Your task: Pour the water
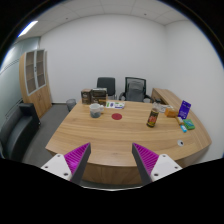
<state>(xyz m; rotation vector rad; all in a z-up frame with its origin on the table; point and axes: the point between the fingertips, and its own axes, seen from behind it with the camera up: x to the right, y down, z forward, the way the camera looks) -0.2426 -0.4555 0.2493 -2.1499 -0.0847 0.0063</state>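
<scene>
Gripper (110, 160): fingers spread wide, nothing held, poised above near edge of surface (100, 140); 2 purple pads (75, 158) facing inward.
Surface: wooden, curved.
Bottle (152, 118): amber, upright, right of centre, well beyond fingers.
Cup (96, 110): pale, far centre-left, apart from bottle.
Red disc (117, 116): flat, between cup and bottle.
Boxes (95, 96): far side, behind cup.
Blue item (184, 110): right end; type unclear.
2 chairs (134, 89): beyond far edge.
Cabinet (38, 82): left wall.
</scene>
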